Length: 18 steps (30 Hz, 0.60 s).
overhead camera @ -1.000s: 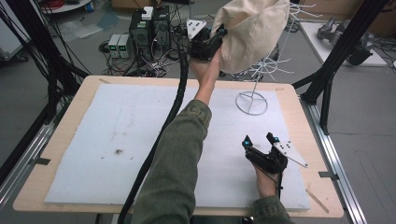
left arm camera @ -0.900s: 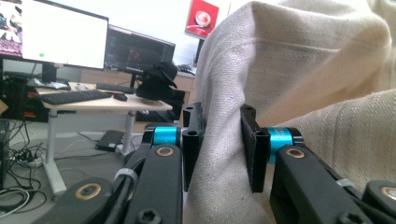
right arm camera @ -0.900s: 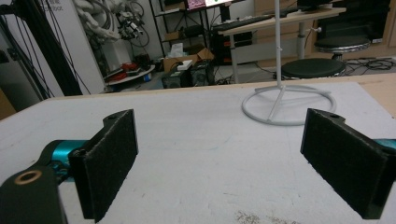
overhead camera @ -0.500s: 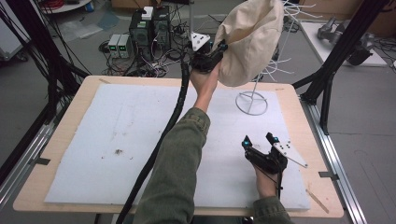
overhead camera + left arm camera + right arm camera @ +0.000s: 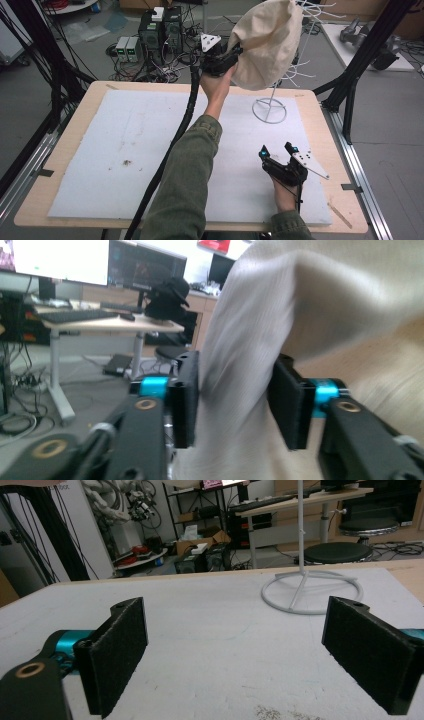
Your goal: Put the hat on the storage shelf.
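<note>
1. Cream cloth hat (image 5: pixel 267 42) hangs high over the far edge of the table, draped on the white wire stand (image 5: pixel 270 107); we come to it last, working from the near side outward.
2. Nearest us, on the right, our right gripper (image 5: pixel 280 152) rests low over the white mat (image 5: pixel 100 150), near the table's right near corner.
3. Its jaws stand wide apart with nothing between them; in the right gripper view we see bare mat between the two black pads (image 5: pixel 117 655).
4. Beyond it, the ring base of the wire stand sits on the mat, well apart from the right gripper.
5. Farther off, our left arm in its green sleeve (image 5: pixel 185 185) reaches across the table towards the far edge.
6. At the far end, our left gripper (image 5: pixel 232 55) meets the left side of the hat.
7. In the left gripper view its jaws are closed on a fold of the cream fabric (image 5: pixel 235 385), and the pads press it from both sides.
</note>
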Motion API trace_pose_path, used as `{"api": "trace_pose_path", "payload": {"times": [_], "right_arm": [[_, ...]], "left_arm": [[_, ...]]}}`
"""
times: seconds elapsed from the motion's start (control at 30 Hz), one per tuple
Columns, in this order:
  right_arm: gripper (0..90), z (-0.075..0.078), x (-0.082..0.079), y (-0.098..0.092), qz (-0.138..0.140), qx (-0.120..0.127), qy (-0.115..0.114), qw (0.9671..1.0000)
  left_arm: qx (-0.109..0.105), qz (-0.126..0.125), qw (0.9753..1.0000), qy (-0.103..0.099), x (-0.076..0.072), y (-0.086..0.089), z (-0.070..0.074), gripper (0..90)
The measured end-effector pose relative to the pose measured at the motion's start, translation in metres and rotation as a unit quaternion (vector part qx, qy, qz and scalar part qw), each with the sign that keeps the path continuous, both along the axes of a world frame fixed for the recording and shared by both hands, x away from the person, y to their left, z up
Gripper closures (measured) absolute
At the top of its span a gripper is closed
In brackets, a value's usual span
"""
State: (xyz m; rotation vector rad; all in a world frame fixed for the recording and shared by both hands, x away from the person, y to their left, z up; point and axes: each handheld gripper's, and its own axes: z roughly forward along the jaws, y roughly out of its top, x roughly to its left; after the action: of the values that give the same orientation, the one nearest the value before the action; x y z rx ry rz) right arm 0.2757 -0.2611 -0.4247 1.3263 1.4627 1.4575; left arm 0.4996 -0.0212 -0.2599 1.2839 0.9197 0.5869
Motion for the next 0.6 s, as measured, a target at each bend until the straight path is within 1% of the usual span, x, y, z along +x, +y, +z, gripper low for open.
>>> {"api": "trace_pose_path", "payload": {"times": [0.03, 0.13, 0.2, 0.3, 0.33, 0.4, 0.5, 0.6], "right_arm": [[10.1, 0.0, 0.0, 0.0, 0.0, -0.002, 0.0, 1.0], [10.1, 0.0, 0.0, 0.001, 0.002, -0.005, -0.001, 1.0], [10.1, 0.0, 0.0, 0.002, 0.003, -0.006, -0.002, 1.0], [10.1, 0.0, 0.0, 0.001, 0.001, -0.004, 0.0, 1.0], [10.1, 0.0, 0.0, 0.001, 0.001, -0.005, -0.001, 1.0], [10.1, 0.0, 0.0, 0.001, 0.001, -0.005, -0.002, 1.0], [10.1, 0.0, 0.0, 0.002, 0.001, -0.004, -0.003, 1.0], [10.1, 0.0, 0.0, 0.001, 0.001, -0.005, -0.004, 1.0]], "left_arm": [[0.001, 0.002, 1.0, 0.002, 0.0, 0.0, 0.0, 54.4], [0.001, 0.001, 1.0, 0.001, 0.0, 0.003, -0.001, 51.0], [0.0, 0.005, 1.0, 0.0, -0.001, 0.003, -0.001, 47.5], [0.002, 0.006, 0.9999, -0.008, -0.001, 0.005, 0.001, 43.6], [0.005, 0.006, 0.9999, -0.009, -0.002, 0.006, 0.002, 43.3], [0.004, 0.003, 0.9999, -0.01, -0.002, 0.007, 0.003, 43.0], [-0.001, 0.006, 0.9999, -0.013, -0.004, 0.009, 0.004, 41.0], [0.002, 0.008, 0.9998, -0.016, -0.005, 0.012, 0.006, 40.0]]}}
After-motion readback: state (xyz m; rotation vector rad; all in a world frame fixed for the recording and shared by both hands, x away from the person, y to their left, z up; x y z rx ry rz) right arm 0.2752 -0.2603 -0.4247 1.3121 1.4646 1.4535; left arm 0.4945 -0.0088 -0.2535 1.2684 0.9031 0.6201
